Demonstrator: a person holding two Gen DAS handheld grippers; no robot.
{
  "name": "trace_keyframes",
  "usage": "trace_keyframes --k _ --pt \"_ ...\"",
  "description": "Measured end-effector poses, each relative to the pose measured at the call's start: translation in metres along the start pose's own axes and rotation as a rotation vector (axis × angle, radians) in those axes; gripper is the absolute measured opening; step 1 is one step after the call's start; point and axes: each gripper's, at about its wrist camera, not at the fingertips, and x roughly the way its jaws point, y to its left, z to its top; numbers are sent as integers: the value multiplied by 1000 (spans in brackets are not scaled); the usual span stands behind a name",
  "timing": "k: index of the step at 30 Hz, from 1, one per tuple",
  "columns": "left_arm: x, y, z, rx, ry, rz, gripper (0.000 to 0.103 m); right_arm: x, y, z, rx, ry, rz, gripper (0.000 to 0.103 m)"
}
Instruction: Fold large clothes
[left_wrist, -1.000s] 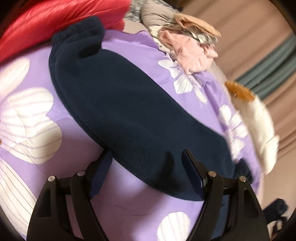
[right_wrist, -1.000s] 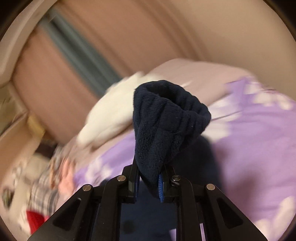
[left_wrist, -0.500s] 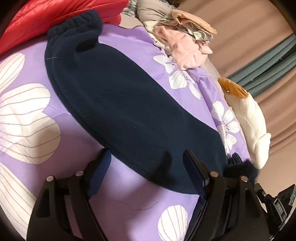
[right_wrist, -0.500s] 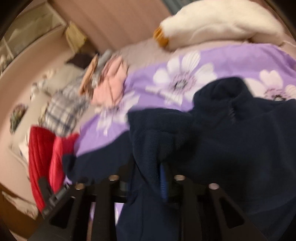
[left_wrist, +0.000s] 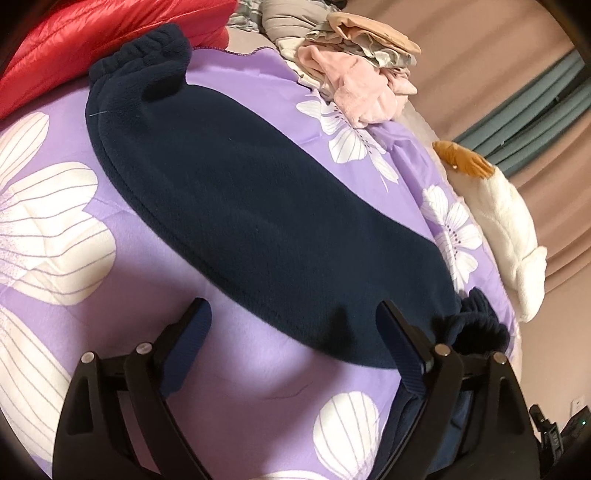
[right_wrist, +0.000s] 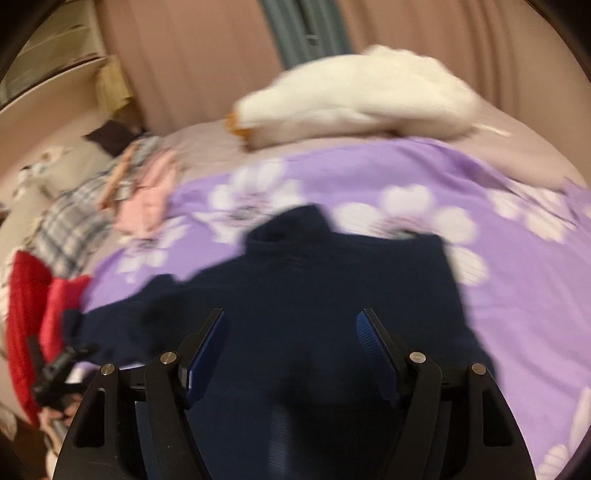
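A navy fleece top (left_wrist: 258, 206) lies spread on the purple flowered bedspread (left_wrist: 55, 229), with one ribbed cuff (left_wrist: 147, 51) at the far end and another cuff (left_wrist: 476, 325) near my right finger. My left gripper (left_wrist: 291, 314) is open and empty, just above the fleece's near hem. In the right wrist view the fleece (right_wrist: 314, 295) lies flat with its collar (right_wrist: 295, 225) pointing away. My right gripper (right_wrist: 291, 325) is open and empty over it. This view is blurred.
A red puffer jacket (left_wrist: 92, 40) lies at the far left. A pile of pink and plaid clothes (left_wrist: 362, 74) sits at the bed's far side. A white plush toy (left_wrist: 506, 229) lies along the right edge, with beige curtains (right_wrist: 207, 55) behind.
My right gripper has opened and let go of the fleece cuff, which now lies on the garment. It swung down over the bed. My left gripper stayed open and hardly moved.
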Motion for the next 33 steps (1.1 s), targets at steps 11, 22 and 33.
trace_keyframes --k 11,22,33 --pt "2 -8 -13 79 -41 93 94 7 -140 -36 379 71 -70 72" --pt "17 -22 -14 106 -77 217 102 29 -121 -29 332 8 -158 72" --pt "2 -8 -3 -14 -72 116 97 26 -121 -28 324 14 -176 72"
